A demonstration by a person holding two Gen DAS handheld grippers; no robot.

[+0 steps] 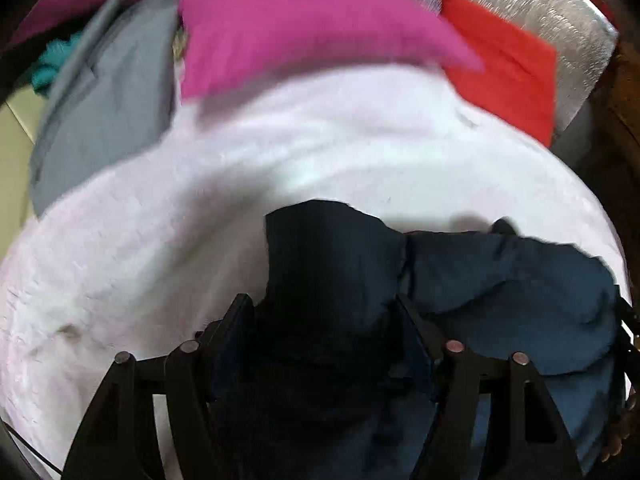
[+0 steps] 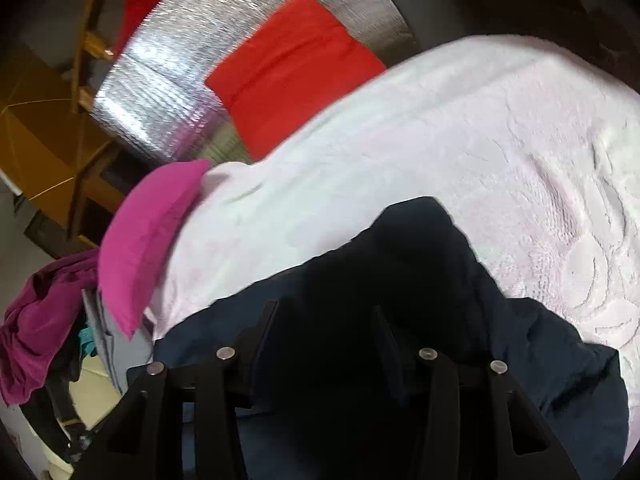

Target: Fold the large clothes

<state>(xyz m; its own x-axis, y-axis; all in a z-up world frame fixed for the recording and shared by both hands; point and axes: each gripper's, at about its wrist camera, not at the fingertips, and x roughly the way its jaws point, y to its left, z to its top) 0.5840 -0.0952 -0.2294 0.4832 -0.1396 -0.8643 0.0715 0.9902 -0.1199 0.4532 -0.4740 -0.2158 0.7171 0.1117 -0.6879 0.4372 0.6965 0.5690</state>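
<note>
A dark navy garment (image 1: 500, 280) hangs bunched between both grippers above a pale pink textured cover (image 1: 280, 160). My left gripper (image 1: 324, 312) is shut on a thick fold of the navy garment, which hides the fingertips. In the right wrist view my right gripper (image 2: 328, 312) is shut on another bunch of the same navy garment (image 2: 540, 360), which drapes down over the pale pink cover (image 2: 480, 140). Both fingers pairs are mostly buried in dark cloth.
A folded magenta garment (image 1: 300, 28) (image 2: 148, 240), a folded red garment (image 1: 508, 68) (image 2: 292, 72) on a silver foil mat (image 2: 168, 80), and a grey garment (image 1: 104, 100) lie at the far side. A purple heap (image 2: 40, 320) and wooden furniture (image 2: 40, 140) stand left.
</note>
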